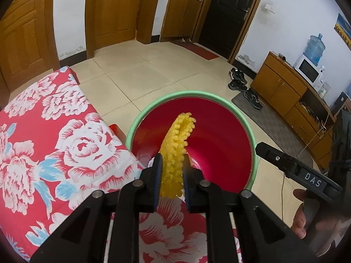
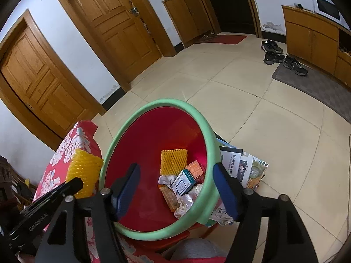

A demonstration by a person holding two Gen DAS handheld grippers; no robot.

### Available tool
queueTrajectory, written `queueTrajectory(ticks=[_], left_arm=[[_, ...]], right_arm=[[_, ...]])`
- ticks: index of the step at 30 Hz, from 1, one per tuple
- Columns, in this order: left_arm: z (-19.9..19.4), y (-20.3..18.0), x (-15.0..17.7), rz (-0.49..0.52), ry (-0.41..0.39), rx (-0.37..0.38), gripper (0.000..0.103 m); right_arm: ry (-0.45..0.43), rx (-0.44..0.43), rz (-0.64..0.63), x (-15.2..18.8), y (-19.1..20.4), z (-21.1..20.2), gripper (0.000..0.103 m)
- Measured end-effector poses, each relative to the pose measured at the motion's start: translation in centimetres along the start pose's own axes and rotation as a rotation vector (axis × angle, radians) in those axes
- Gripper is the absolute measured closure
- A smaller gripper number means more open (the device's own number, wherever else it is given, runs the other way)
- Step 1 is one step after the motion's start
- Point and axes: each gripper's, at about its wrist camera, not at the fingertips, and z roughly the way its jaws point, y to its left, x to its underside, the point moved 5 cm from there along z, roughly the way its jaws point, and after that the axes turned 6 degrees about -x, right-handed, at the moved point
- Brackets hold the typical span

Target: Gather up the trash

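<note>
A: Left gripper [image 1: 172, 171], jaws first. What's between them?

B: A yellow foam net sleeve [image 1: 175, 149], the ribbed kind that wraps fruit. The blue pads press on both its sides, jaws nearly closed. The sleeve stands up out of the grip and curls forward over the mouth of the red bin [image 1: 221, 153].

A: And from the other camera?

B: Same sleeve shows as a yellow block [image 2: 84, 173] at the left, just outside the bin's green rim [image 2: 210, 144], above the floral cover.

A: Right gripper [image 2: 176, 188]?

B: Jaws spread wide, nothing between them. The fingers straddle the near side of the bin: left one over the red interior, right one by the green rim.

A: Bin contents?

B: A second yellow foam net [image 2: 173, 161] against the inner wall. Below it an orange box [image 2: 194, 169], a white-and-teal box [image 2: 183, 183], crumpled white paper [image 2: 186, 201] and an orange patterned packet [image 2: 170, 197]. All at the bottom, heaped together.

A: Surroundings?

B: Bin stands hard against a surface covered in red floral cloth [image 1: 50, 135]. Printed papers and packets [image 2: 241, 166] lie on the tiled floor [image 2: 252, 114] just beside the bin, partly behind its rim. Farther out: dark shoes [image 2: 283, 58] on and near a grey mat [image 2: 316, 85], wooden doors [image 2: 118, 28], a wooden cabinet [image 1: 285, 87] carrying a white microwave [image 1: 307, 71] and a water jug [image 1: 314, 48].
</note>
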Motion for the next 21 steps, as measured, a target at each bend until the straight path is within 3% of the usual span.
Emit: queueTrajectory(ticks=[5, 21], left_arm=[[0.1, 0.2, 0.0, -0.021, 0.004, -0.020, 0.069], [-0.8, 2.6, 1.0, -0.079, 0.016, -0.087, 0.066]], right_arm=[[-0.003, -0.003, 0.007, 0.1, -0.3, -0.1, 0.028], [-0.007, -0.015, -0.007, 0.3, 0.7, -0.4, 0.025]])
